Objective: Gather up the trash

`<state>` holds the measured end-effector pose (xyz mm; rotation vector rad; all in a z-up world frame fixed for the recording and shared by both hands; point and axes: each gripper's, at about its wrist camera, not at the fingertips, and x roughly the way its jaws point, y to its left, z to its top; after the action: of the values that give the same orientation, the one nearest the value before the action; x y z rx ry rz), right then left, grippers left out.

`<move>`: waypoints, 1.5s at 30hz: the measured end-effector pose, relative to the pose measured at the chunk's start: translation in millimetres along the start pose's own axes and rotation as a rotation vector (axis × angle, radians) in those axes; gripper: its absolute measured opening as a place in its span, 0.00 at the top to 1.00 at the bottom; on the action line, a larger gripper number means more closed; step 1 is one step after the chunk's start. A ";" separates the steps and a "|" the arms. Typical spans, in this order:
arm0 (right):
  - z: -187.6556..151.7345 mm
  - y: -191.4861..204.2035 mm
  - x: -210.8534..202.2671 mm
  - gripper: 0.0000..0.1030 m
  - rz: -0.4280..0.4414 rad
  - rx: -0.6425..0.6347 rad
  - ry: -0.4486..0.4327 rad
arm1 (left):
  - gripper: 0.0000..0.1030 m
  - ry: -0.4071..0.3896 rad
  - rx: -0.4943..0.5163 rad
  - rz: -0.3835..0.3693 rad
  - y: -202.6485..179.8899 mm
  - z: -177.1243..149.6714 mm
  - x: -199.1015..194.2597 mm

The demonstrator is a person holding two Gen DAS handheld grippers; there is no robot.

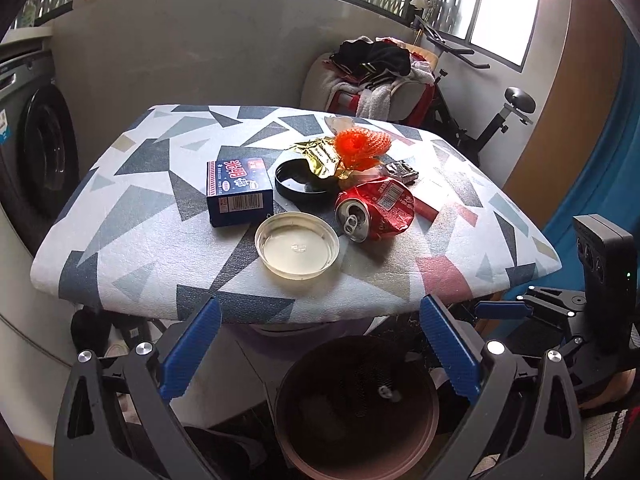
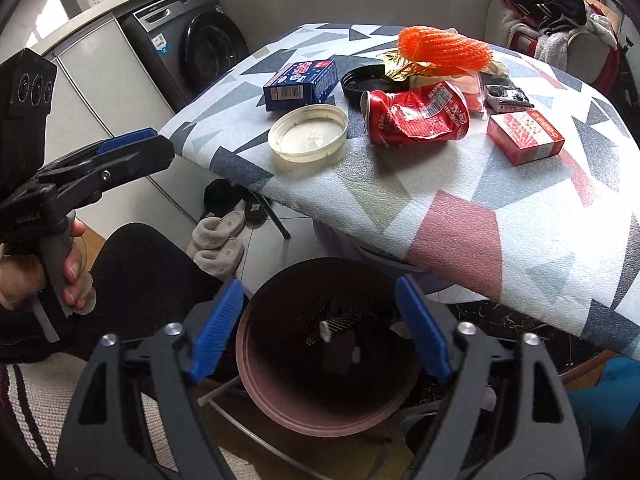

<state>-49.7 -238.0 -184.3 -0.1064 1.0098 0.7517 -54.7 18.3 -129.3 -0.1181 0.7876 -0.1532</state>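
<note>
A laundry corner with a washing machine (image 2: pixel 208 52) held a small table (image 1: pixel 120 248) under a triangle-patterned cover, and a brown wastebasket (image 2: pixel 320 408) stood on the floor under its near edge. Going left to right beyond the left tongs (image 1: pixel 320 344), the trash lay ahead and above them on the table: a blue carton (image 1: pixel 238 192), a clear plastic lid (image 1: pixel 298 246) nearest, a black lid (image 1: pixel 300 182), then the crushed red can (image 1: pixel 376 208), its long axis running away and to the right. The left hand looked better placed for the plastic lid. Those tongs stood spread wide, empty, touching nothing. The right tongs (image 2: pixel 320 344) hung straight over the wastebasket mouth, likewise released and empty, with dark scraps lying below them in the basket.
</note>
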 end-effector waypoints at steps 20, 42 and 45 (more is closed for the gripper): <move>14.6 -35.7 -1.8 0.06 -0.203 0.018 -0.041 | 0.06 0.075 0.017 0.035 3.4 6.6 31.4; 84.6 -149.9 9.8 0.06 -0.396 -0.063 -0.066 | 0.06 0.245 0.143 0.124 12.5 41.5 175.2; 104.7 -167.0 26.1 0.06 -0.369 -0.101 -0.039 | 0.06 0.244 0.139 0.123 12.7 45.3 179.5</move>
<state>136.9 -306.3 -189.6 -0.3542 0.8825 0.4647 103.6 0.5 -224.5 0.0824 1.0214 -0.1064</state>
